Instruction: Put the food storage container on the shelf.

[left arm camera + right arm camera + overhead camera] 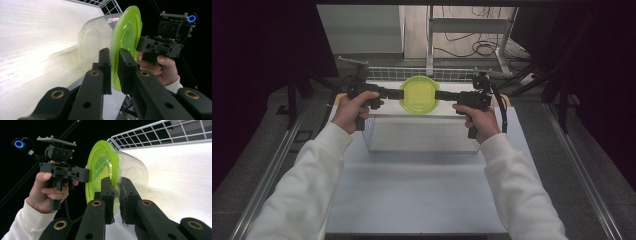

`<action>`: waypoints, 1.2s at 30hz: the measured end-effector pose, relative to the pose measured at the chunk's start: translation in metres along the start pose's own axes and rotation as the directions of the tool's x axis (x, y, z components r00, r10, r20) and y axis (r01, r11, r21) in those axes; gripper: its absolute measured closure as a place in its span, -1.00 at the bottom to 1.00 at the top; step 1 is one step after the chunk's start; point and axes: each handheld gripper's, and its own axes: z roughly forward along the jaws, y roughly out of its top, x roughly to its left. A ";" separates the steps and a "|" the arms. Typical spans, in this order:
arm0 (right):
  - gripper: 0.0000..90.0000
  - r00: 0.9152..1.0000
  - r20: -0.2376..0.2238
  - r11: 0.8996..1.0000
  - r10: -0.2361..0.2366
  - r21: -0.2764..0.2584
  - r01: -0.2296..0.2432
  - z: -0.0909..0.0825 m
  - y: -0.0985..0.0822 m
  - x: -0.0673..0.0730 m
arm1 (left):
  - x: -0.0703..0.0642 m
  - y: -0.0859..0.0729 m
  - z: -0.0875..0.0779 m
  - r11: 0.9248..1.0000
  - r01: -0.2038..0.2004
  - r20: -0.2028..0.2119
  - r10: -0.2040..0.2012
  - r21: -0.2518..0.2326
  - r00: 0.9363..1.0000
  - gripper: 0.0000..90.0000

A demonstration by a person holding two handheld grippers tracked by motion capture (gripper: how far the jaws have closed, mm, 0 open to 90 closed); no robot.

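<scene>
Round clear plastic container with a lime-green lid (418,94) held above the white wire basket (419,135), left gripper (398,93) and right gripper (438,95) each clamped on its rim

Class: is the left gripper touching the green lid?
Touching. The left gripper view shows the left gripper with its jaws closed on the rim of the lid, no gap showing.

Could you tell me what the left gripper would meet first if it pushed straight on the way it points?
The left gripper is already clamped on the green lid; pushing on, it would probably meet the right gripper opposite.
</scene>
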 end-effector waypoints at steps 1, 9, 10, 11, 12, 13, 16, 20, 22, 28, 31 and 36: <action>0.82 1.000 0.003 1.000 0.003 0.002 -0.003 0.002 0.003 -0.001 | 0.002 0.002 0.000 1.000 0.004 0.000 -0.004 0.001 1.000 0.83; 0.82 0.997 0.014 0.997 0.071 0.016 -0.071 0.012 0.012 -0.018 | 0.017 0.013 0.009 0.999 0.047 -0.016 -0.047 0.008 0.999 0.83; 0.82 0.997 0.016 0.997 0.074 0.014 -0.074 0.012 0.012 -0.020 | 0.018 0.014 0.010 0.999 0.054 -0.013 -0.054 0.009 0.998 0.83; 0.82 0.997 0.014 0.997 0.081 0.012 -0.081 0.012 0.013 -0.022 | 0.019 0.016 0.011 0.998 0.063 -0.010 -0.063 0.007 0.998 0.83; 0.82 0.996 0.011 0.996 0.090 0.011 -0.090 0.012 0.014 -0.024 | 0.019 0.017 0.013 0.998 0.063 -0.013 -0.063 0.007 0.998 0.83; 0.82 0.995 0.011 0.995 0.095 0.009 -0.095 0.012 0.016 -0.026 | 0.019 0.018 0.013 0.998 0.066 -0.012 -0.066 0.010 0.998 0.83; 0.82 0.994 0.008 0.994 0.107 0.002 -0.107 0.012 0.018 -0.030 | 0.024 0.020 0.017 0.996 0.087 0.016 -0.087 0.009 0.996 0.83; 0.81 0.990 0.008 0.990 0.142 -0.004 -0.142 0.014 0.023 -0.034 | 0.031 0.024 0.018 0.992 0.128 0.036 -0.128 0.004 0.991 0.83; 0.80 0.986 0.010 0.986 0.165 -0.001 -0.165 0.015 0.025 -0.036 | 0.035 0.027 0.019 0.988 0.155 0.049 -0.155 0.002 0.987 0.83; 0.78 0.959 -0.010 0.959 0.284 0.006 -0.284 0.019 0.031 -0.048 | 0.042 0.033 0.022 0.981 0.192 0.078 -0.192 0.007 0.978 0.81; 0.77 0.948 -0.012 0.948 0.317 0.017 -0.317 0.020 0.033 -0.052 | 0.045 0.035 0.023 0.978 0.210 0.086 -0.209 0.001 0.974 0.79; 0.75 0.941 -0.004 0.941 0.338 0.026 -0.338 0.022 0.036 -0.055 | 0.047 0.035 0.025 0.974 0.224 0.086 -0.223 -0.013 0.971 0.77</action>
